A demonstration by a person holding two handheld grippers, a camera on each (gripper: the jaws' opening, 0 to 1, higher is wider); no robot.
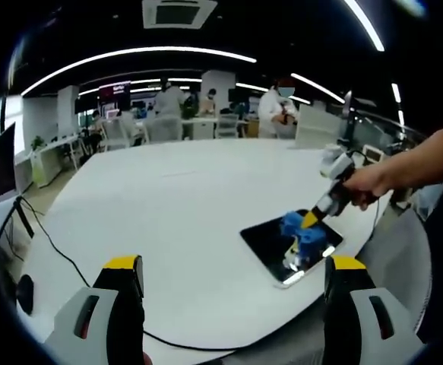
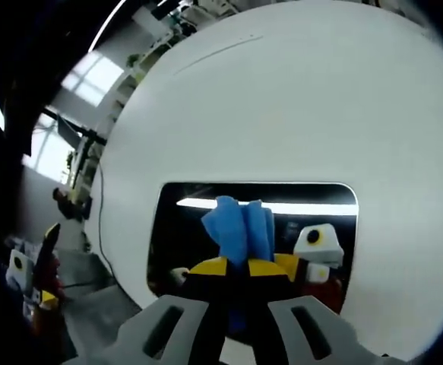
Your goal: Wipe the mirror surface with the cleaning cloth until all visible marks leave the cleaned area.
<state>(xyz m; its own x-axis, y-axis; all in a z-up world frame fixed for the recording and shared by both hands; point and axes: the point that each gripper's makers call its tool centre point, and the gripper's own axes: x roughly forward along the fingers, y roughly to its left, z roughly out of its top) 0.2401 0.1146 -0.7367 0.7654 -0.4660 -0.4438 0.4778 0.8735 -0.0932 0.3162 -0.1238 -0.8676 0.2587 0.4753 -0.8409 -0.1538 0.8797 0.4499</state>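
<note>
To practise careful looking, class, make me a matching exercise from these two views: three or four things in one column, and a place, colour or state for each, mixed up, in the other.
Things:
1. cleaning cloth
2. mirror
3. right gripper
4. left gripper

Descriptions:
A. jaws apart, holding nothing
B. blue, bunched
C. lies flat near the white table's edge
D. jaws shut on the cloth

Pairs: 1-B, 2-C, 3-D, 4-A
</note>
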